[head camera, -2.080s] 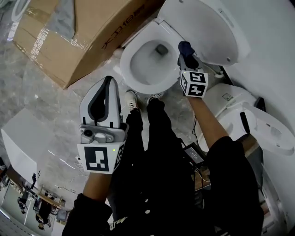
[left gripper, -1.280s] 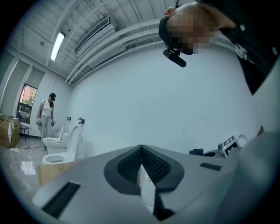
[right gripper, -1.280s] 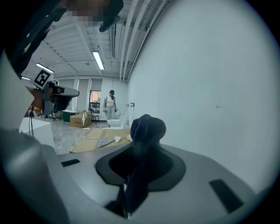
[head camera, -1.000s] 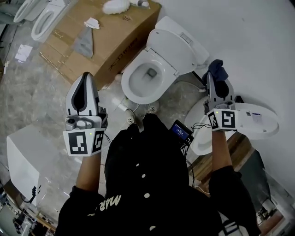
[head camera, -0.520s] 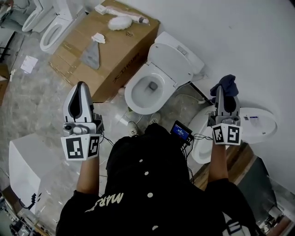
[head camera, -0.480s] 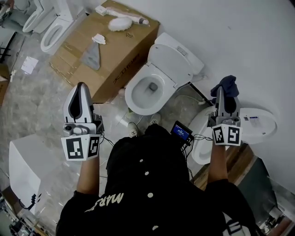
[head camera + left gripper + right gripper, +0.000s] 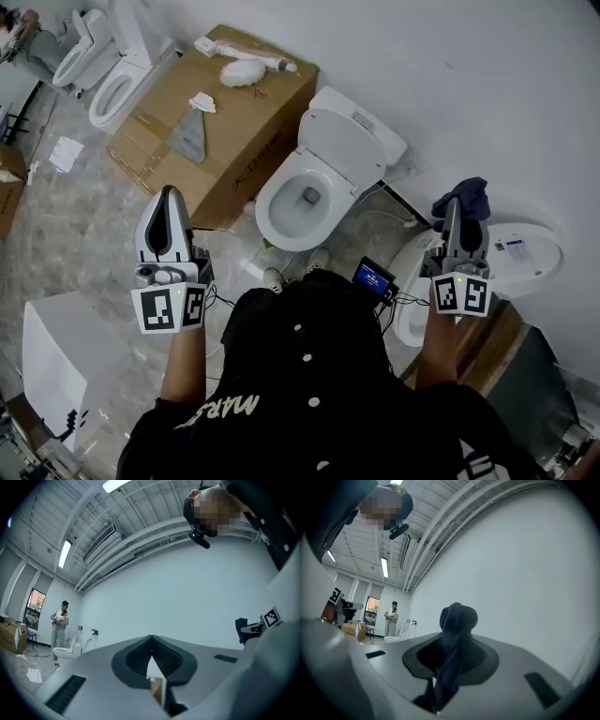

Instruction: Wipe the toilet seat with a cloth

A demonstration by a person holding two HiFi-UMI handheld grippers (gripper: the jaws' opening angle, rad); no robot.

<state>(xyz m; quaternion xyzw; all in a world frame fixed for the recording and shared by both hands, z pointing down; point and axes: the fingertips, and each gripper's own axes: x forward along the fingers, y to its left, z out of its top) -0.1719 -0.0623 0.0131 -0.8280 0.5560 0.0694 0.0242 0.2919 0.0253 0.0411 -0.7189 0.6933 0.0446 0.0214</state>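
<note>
head view, looking steeply down: the right gripper (image 7: 452, 208) is clamped on a dark blue cloth (image 7: 466, 196), bunched above its tips and held up in the air near a white wall. the left gripper (image 7: 167, 194) has its jaws closed together with nothing between them. the white toilet seat (image 7: 273, 200) lies down on its bowl between the two grippers, lid (image 7: 342, 147) raised, well apart from the cloth. a cardboard box (image 7: 230, 112) stands beside the toilet; its printed lettering is too small to read. white lettering on the person's black top (image 7: 309, 375) begins "mar".
</note>
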